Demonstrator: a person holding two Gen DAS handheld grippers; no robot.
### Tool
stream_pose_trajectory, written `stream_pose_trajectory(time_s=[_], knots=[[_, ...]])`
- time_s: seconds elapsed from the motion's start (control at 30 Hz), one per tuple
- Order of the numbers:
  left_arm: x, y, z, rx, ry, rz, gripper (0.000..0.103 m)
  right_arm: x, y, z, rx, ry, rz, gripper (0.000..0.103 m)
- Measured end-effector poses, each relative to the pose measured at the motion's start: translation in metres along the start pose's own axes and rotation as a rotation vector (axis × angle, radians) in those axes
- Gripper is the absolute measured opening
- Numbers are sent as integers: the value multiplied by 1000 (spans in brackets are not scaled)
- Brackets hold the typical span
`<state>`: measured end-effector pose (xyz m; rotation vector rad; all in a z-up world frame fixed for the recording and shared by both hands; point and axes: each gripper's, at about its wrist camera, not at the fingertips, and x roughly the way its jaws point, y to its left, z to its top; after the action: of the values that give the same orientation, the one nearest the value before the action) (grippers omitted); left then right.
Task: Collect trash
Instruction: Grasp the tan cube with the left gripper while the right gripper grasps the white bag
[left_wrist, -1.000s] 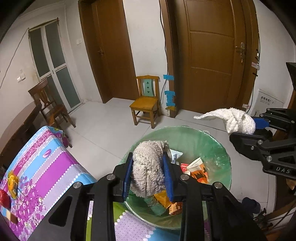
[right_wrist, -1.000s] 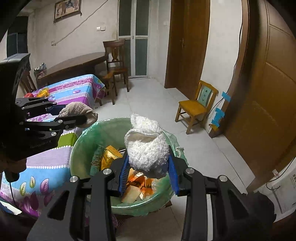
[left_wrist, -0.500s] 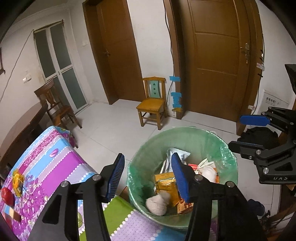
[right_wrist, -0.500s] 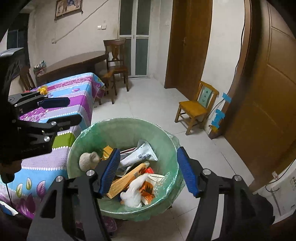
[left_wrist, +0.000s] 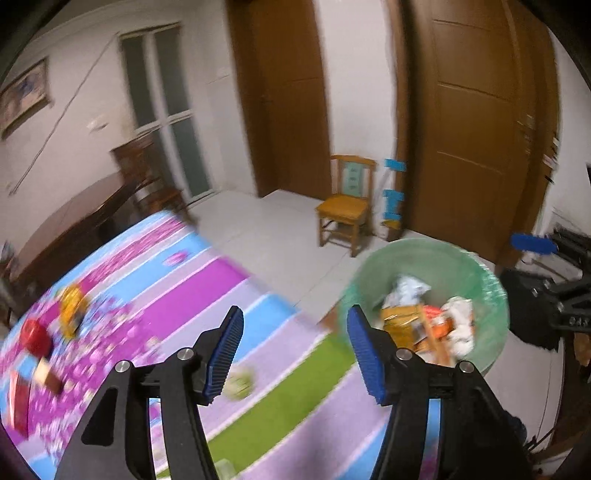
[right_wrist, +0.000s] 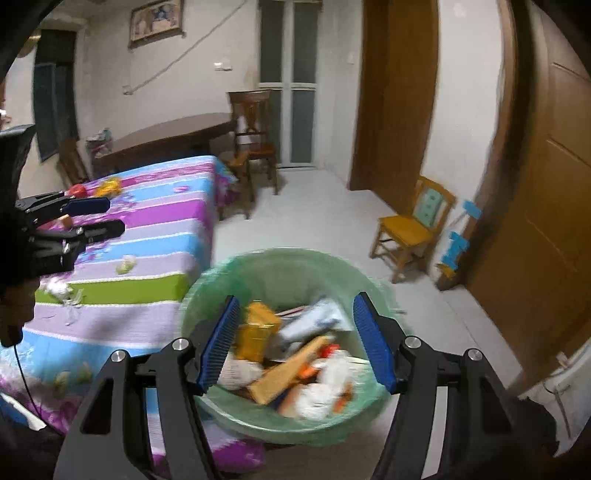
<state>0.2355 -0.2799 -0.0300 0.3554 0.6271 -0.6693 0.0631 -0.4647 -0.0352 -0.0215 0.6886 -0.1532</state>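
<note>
Black-framed tongs (left_wrist: 293, 347) carry ribbed blue pads (right_wrist: 221, 343) and silver screws.

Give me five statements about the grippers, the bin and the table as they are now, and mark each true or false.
1. The left gripper holds a crumpled wad. False: its jaws are open and empty.
2. The right gripper is open above the green-lined bin. True.
3. The bin is empty. False: cartons, wrappers and white wads lie in it.
4. A small crumpled piece lies on the striped tablecloth. True.
5. The yellow wooden chair stands on the table. False: it stands on the floor near the door.
</note>
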Motion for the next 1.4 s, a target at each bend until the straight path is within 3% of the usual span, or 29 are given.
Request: stream_pose_trajectory(time_s=[0.27, 0.43, 0.57, 0.77, 0.8, 0.97, 1.0, 1.03, 1.07, 1.1, 1.13, 1.4], knots=[[-37, 148, -47, -167, 63, 226, 67, 37, 121, -4, -252, 22, 282, 73], [-57, 260, -79, -335, 80, 344, 70, 54, 200, 5, -450, -2, 427, 91], [-56, 309, -98, -358, 84, 380, 71, 73, 247, 16, -556, 27, 537, 93], [-24, 348, -113, -396, 101, 392, 72, 102, 292, 17, -659, 86, 539, 93], [-18, 348, -114, -396, 101, 394, 72, 106, 294, 17, -655, 103, 546, 91], [10, 353, -117, -390, 132, 376, 72, 121, 305, 14, -640, 178, 596, 55], [15, 351, -118, -382, 141, 381, 64, 121, 305, 12, -640, 185, 610, 47], [19, 349, -119, -372, 156, 391, 48, 120, 307, 11, -642, 188, 623, 36], [21, 347, -120, -360, 163, 421, 46, 118, 308, 10, -648, 187, 624, 32], [22, 346, -121, -349, 163, 442, 38, 117, 310, 8, -653, 182, 616, 31], [20, 345, -122, -351, 160, 439, 37, 115, 310, 6, -656, 178, 611, 30], [-30, 328, -126, -405, 94, 448, 33, 85, 289, 13, -491, 101, 618, 27]])
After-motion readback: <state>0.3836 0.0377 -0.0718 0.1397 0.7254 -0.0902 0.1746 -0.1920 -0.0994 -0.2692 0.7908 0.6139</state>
